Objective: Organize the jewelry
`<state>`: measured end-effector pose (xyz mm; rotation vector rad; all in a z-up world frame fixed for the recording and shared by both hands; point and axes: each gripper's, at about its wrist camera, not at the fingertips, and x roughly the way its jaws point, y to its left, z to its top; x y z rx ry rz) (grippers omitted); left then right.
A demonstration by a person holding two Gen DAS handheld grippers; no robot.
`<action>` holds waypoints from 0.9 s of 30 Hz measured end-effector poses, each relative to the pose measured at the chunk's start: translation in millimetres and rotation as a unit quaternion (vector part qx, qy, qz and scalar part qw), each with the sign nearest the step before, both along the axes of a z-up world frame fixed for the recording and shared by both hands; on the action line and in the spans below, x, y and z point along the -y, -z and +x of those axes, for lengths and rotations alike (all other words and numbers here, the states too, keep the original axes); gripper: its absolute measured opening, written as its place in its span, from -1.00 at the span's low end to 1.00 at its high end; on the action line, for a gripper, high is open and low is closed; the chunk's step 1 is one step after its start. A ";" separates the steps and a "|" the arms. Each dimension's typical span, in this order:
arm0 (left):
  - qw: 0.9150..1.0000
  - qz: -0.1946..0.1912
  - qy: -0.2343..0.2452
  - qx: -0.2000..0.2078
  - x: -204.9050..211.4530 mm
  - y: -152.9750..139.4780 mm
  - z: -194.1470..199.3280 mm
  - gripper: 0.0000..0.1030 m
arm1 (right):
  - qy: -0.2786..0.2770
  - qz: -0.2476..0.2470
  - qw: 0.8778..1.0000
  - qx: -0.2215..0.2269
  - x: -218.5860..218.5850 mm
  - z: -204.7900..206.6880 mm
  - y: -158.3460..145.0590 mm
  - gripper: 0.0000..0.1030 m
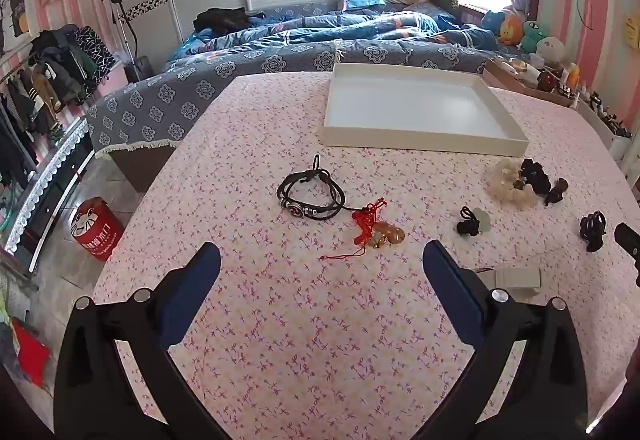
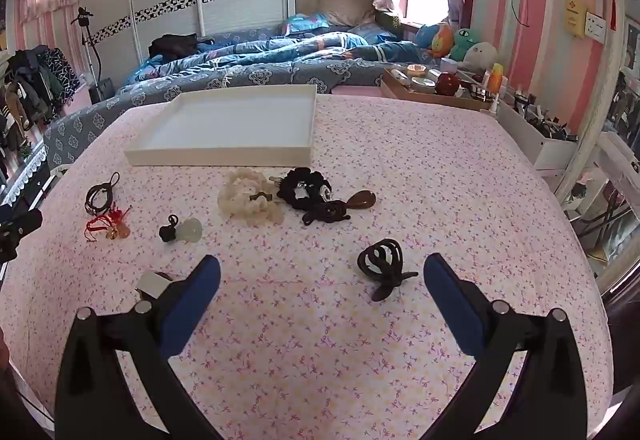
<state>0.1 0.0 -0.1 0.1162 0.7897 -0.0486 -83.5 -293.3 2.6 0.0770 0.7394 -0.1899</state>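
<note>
Nothing gathered yet, judging by the bare white tray (image 1: 424, 138) at the far side of the pink floral tablecloth (image 1: 304, 320), set there presumably as the collecting place, within reach of both arms. Jewelry scattered loose across the cloth on the near side of it: black cord bracelet (image 1: 310, 196) to the left, its cord running to the red knotted charm (image 1: 374, 228) just right of it, so the two may drag together when lifted. Further right, small jade pendant on black cord (image 1: 472, 224); beyond that, cream scrunchie (image 2: 250, 196) touching black scrunchie (image 2: 304, 188), with a brown teardrop pendant (image 2: 362, 199) and its dark cord lying against them at the right. Black hair claw (image 2: 382, 264) nearest, apart from the rest. Small white box (image 1: 516, 278) near the table's front, purpose unclear. Left gripper (image 1: 322, 258) spread wide, empty, hovering above the cloth and pointed toward bracelet and charm, probably lined up for those. Right gripper (image 2: 322, 268) likewise wide apart and empty, hair claw lying between the blue pads (image 2: 452, 300) in its view but not touched, likely its first pick. Wide spread suited to dropping over bulky, irregular pieces; thin cords likely to slip unless pinched low against the cloth.
</note>
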 end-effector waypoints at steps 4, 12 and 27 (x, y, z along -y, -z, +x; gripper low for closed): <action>1.000 -0.005 0.001 -0.002 -0.2 -0.7 -0.6 0.94 | 0.002 -0.002 1.000 -0.001 -0.9 0.8 -0.7 0.97; 1.000 -0.005 0.000 0.004 1.3 -0.7 -5.7 0.94 | 0.012 -0.004 1.000 0.002 2.7 1.0 -6.6 0.97; 1.000 -0.013 0.000 0.003 -7.1 -6.0 -6.4 0.94 | 0.021 -0.002 1.000 0.010 4.2 -7.6 -11.8 0.97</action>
